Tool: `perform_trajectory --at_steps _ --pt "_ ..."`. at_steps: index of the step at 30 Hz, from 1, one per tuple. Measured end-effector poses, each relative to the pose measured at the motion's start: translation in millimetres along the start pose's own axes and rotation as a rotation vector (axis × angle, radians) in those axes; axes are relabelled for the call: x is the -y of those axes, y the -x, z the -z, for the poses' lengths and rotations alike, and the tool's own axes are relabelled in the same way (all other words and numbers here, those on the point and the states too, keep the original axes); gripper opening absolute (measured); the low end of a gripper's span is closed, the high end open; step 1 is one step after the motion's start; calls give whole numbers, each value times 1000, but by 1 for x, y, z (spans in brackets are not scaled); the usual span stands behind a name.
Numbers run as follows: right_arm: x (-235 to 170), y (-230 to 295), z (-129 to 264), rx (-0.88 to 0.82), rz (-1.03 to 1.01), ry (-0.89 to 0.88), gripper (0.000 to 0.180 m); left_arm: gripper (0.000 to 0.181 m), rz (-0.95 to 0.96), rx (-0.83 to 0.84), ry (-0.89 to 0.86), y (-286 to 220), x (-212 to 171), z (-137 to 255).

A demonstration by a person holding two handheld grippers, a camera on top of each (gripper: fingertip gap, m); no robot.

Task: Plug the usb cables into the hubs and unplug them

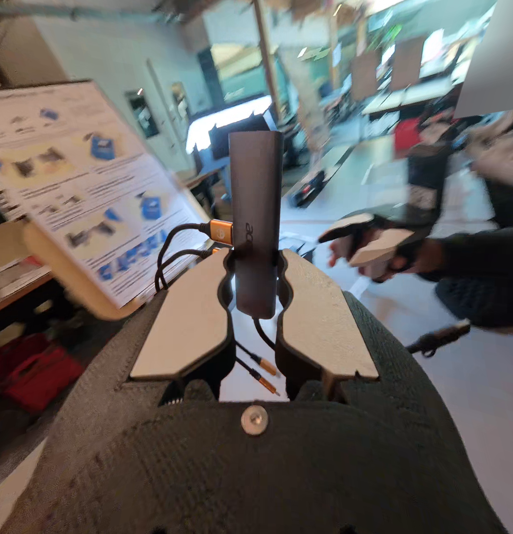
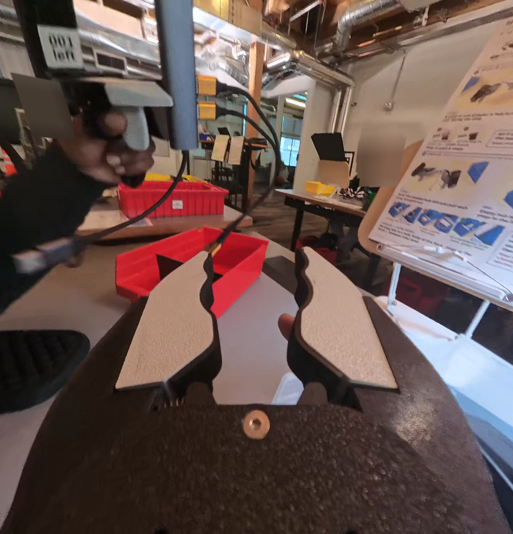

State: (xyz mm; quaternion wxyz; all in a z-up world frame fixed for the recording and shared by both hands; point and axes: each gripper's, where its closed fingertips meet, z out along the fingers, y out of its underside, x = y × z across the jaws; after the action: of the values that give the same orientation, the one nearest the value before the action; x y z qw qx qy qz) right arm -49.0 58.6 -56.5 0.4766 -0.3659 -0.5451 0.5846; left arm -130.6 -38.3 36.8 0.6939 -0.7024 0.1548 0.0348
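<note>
My left gripper (image 1: 254,254) is shut on a grey USB hub (image 1: 255,219) and holds it upright above the table. Two orange USB plugs (image 1: 220,232) sit in the hub's left side, and their black cables (image 1: 163,260) loop down. Two loose orange cable ends (image 1: 267,369) hang below, between my fingers. In the right wrist view the hub (image 2: 177,72) is at the upper left with both plugs (image 2: 206,85) in it. My right gripper (image 2: 252,260) is open and empty. One hanging cable end (image 2: 216,247) is beside its left fingertip. The right gripper (image 1: 336,251) also shows in the left wrist view.
An open red bin (image 2: 243,260) stands on the white table (image 2: 76,300) ahead of my right gripper, with a second red bin (image 2: 174,202) on a table behind. A tilted instruction poster (image 2: 451,179) on a stand is at the right. A black ribbed pad (image 2: 33,367) lies at the left. Left tips to right tips: about 15 cm.
</note>
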Motion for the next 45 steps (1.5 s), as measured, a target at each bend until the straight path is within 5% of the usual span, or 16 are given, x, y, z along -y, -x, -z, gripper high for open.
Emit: perform_trajectory --at_steps 7,13,23,27,31,35,40,45 --pt "40 14 -16 132 32 -61 48 28 193 -407 -257 -56 -5 -30" --pt "12 34 -3 338 176 127 44 28 345 -771 -231 -97 -54 -51" --pt "-14 31 24 320 519 350 40 28 404 -998 -143 -134 -83 -57" --pt "-42 42 24 404 595 447 9 27 393 -986 -96 -141 -90 -64" --pt "-44 31 25 377 568 466 8 25 371 -781 -50 -116 -94 -77" --pt "-47 18 29 351 507 522 8 27 98 -516 125 -107 -110 -92" --pt "-55 26 32 409 475 553 8 19 -126 -475 243 -129 -121 -100" --pt "-48 5 23 269 573 508 15 17 123 -434 274 -116 -121 -109"
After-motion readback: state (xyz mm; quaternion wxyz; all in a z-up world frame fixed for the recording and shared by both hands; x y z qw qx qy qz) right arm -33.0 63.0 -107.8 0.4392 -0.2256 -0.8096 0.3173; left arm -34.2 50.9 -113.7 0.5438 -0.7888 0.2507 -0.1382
